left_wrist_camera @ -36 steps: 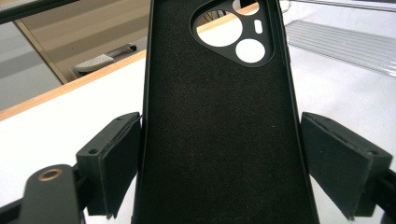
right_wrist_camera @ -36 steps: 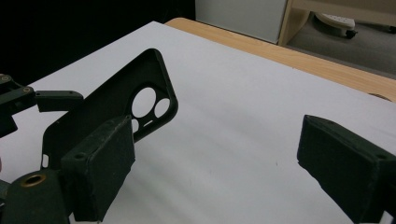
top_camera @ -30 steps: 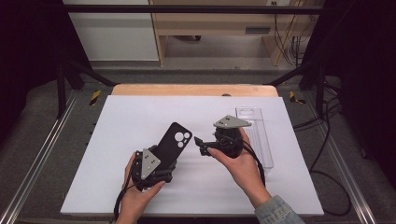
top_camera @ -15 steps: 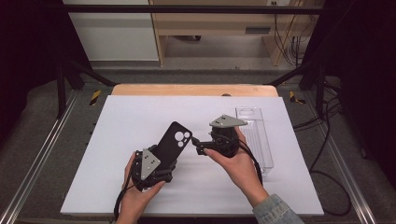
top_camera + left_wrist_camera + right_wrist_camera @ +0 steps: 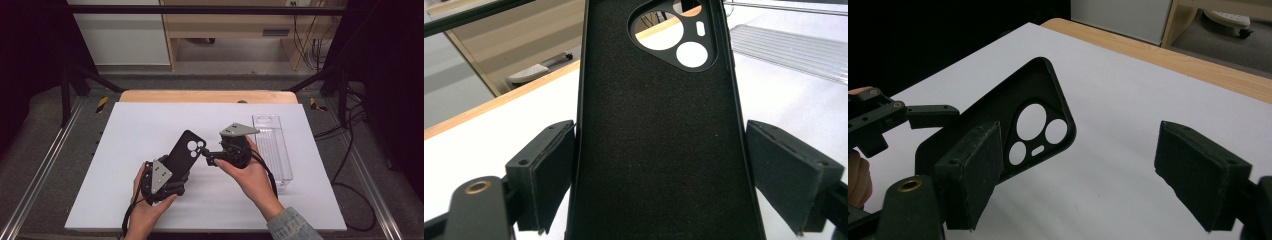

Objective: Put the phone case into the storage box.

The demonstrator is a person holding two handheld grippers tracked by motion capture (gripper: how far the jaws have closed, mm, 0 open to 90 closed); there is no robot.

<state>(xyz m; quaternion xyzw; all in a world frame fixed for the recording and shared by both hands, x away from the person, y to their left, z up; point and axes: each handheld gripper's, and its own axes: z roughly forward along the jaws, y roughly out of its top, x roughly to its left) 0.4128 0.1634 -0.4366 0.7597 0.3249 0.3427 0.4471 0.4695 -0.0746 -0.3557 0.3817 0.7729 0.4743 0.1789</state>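
Observation:
A black phone case (image 5: 185,152) with a camera cut-out is raised at a tilt over the white table (image 5: 140,125). My left gripper (image 5: 176,170) is shut on its lower end. In the left gripper view both pads (image 5: 544,175) press the side edges of the case (image 5: 659,100). My right gripper (image 5: 207,157) sits just right of the camera end. Its jaws have just been closing but stand open, with bare table between them in the right gripper view (image 5: 1088,175). There the case (image 5: 998,135) lies behind the left pad (image 5: 970,172), held by the left gripper (image 5: 878,120).
A clear plastic tray (image 5: 272,147) lies along the right side of the table, close behind my right hand. A wooden edge (image 5: 207,96) runs along the far side. Metal rails (image 5: 45,165) flank the table, and cables (image 5: 345,150) trail at the right.
My right gripper has shifted slightly left, toward the camera end of the case. The left hand and the case have stayed put.

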